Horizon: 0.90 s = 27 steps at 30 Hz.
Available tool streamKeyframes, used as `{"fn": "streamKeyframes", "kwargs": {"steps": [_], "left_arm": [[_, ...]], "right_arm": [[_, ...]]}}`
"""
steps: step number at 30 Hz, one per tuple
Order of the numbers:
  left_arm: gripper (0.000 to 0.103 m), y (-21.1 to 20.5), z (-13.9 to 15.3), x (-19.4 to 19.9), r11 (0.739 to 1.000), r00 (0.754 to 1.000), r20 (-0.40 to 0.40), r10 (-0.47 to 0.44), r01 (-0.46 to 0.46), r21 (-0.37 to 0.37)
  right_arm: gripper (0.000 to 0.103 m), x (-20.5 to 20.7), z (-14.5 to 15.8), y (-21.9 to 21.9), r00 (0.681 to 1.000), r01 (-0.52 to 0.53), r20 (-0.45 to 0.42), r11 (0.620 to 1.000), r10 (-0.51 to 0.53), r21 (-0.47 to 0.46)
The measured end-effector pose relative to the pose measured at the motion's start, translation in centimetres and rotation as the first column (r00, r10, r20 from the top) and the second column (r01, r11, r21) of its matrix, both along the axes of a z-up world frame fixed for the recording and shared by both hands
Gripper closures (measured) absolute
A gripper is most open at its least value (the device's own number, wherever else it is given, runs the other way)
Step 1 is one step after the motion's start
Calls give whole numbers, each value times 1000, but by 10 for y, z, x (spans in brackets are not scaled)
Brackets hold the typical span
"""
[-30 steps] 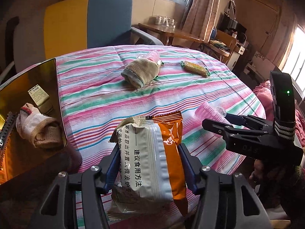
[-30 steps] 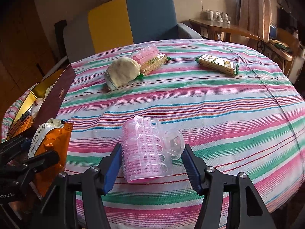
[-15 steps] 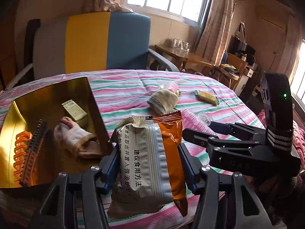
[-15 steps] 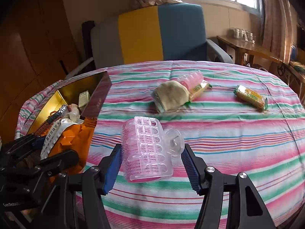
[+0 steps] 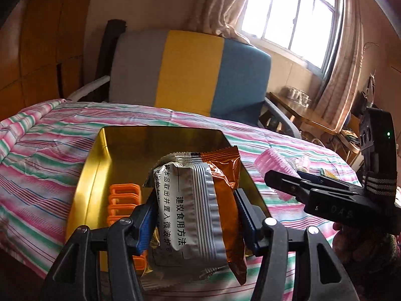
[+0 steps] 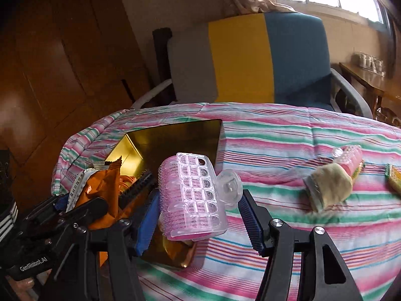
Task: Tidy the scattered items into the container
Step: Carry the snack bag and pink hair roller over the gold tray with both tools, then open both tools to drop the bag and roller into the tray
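My left gripper (image 5: 195, 215) is shut on an orange and silver snack packet (image 5: 198, 200) and holds it over the near end of the gold box (image 5: 130, 150). The packet (image 6: 100, 188) and the left gripper (image 6: 62, 215) also show in the right wrist view. My right gripper (image 6: 198, 215) is shut on a pink hair roller in a clear case (image 6: 193, 195), held above the box's right near corner (image 6: 175, 135). The right gripper (image 5: 278, 178) with the roller (image 5: 275, 160) shows in the left wrist view. An orange comb-like item (image 5: 124, 200) lies in the box.
On the striped tablecloth (image 6: 288, 135) to the right lie a beige sock (image 6: 328, 188), another pink roller (image 6: 351, 155) and a biscuit pack (image 6: 394, 183). A grey, yellow and blue armchair (image 6: 250, 57) stands behind the table. A black comb (image 6: 136, 185) sits in the box.
Both grippers have swung left with their loads. The gold box has come from the left side to directly under the packet and the roller.
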<state>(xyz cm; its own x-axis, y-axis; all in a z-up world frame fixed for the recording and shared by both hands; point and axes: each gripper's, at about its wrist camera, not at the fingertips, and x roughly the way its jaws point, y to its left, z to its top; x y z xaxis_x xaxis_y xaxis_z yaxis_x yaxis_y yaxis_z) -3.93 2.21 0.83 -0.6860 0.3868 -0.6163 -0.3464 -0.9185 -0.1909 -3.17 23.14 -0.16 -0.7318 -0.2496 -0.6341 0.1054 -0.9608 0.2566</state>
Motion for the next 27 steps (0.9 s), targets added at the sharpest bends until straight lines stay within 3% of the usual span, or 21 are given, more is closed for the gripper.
{"fn": "streamKeyframes", "kwargs": {"steps": [13, 19, 27], "left_arm": [[45, -48, -26, -53, 992, 991, 53, 121, -119, -34], [44, -48, -43, -63, 990, 988, 81, 129, -124, -65], [38, -56, -35, -60, 985, 983, 70, 169, -167, -40]], "right_arm": [[40, -103, -28, -72, 986, -110, 137, 991, 99, 72], [38, -117, -40, -86, 978, -124, 177, 988, 107, 91], [32, -112, -42, -75, 979, -107, 178, 993, 95, 57]]}}
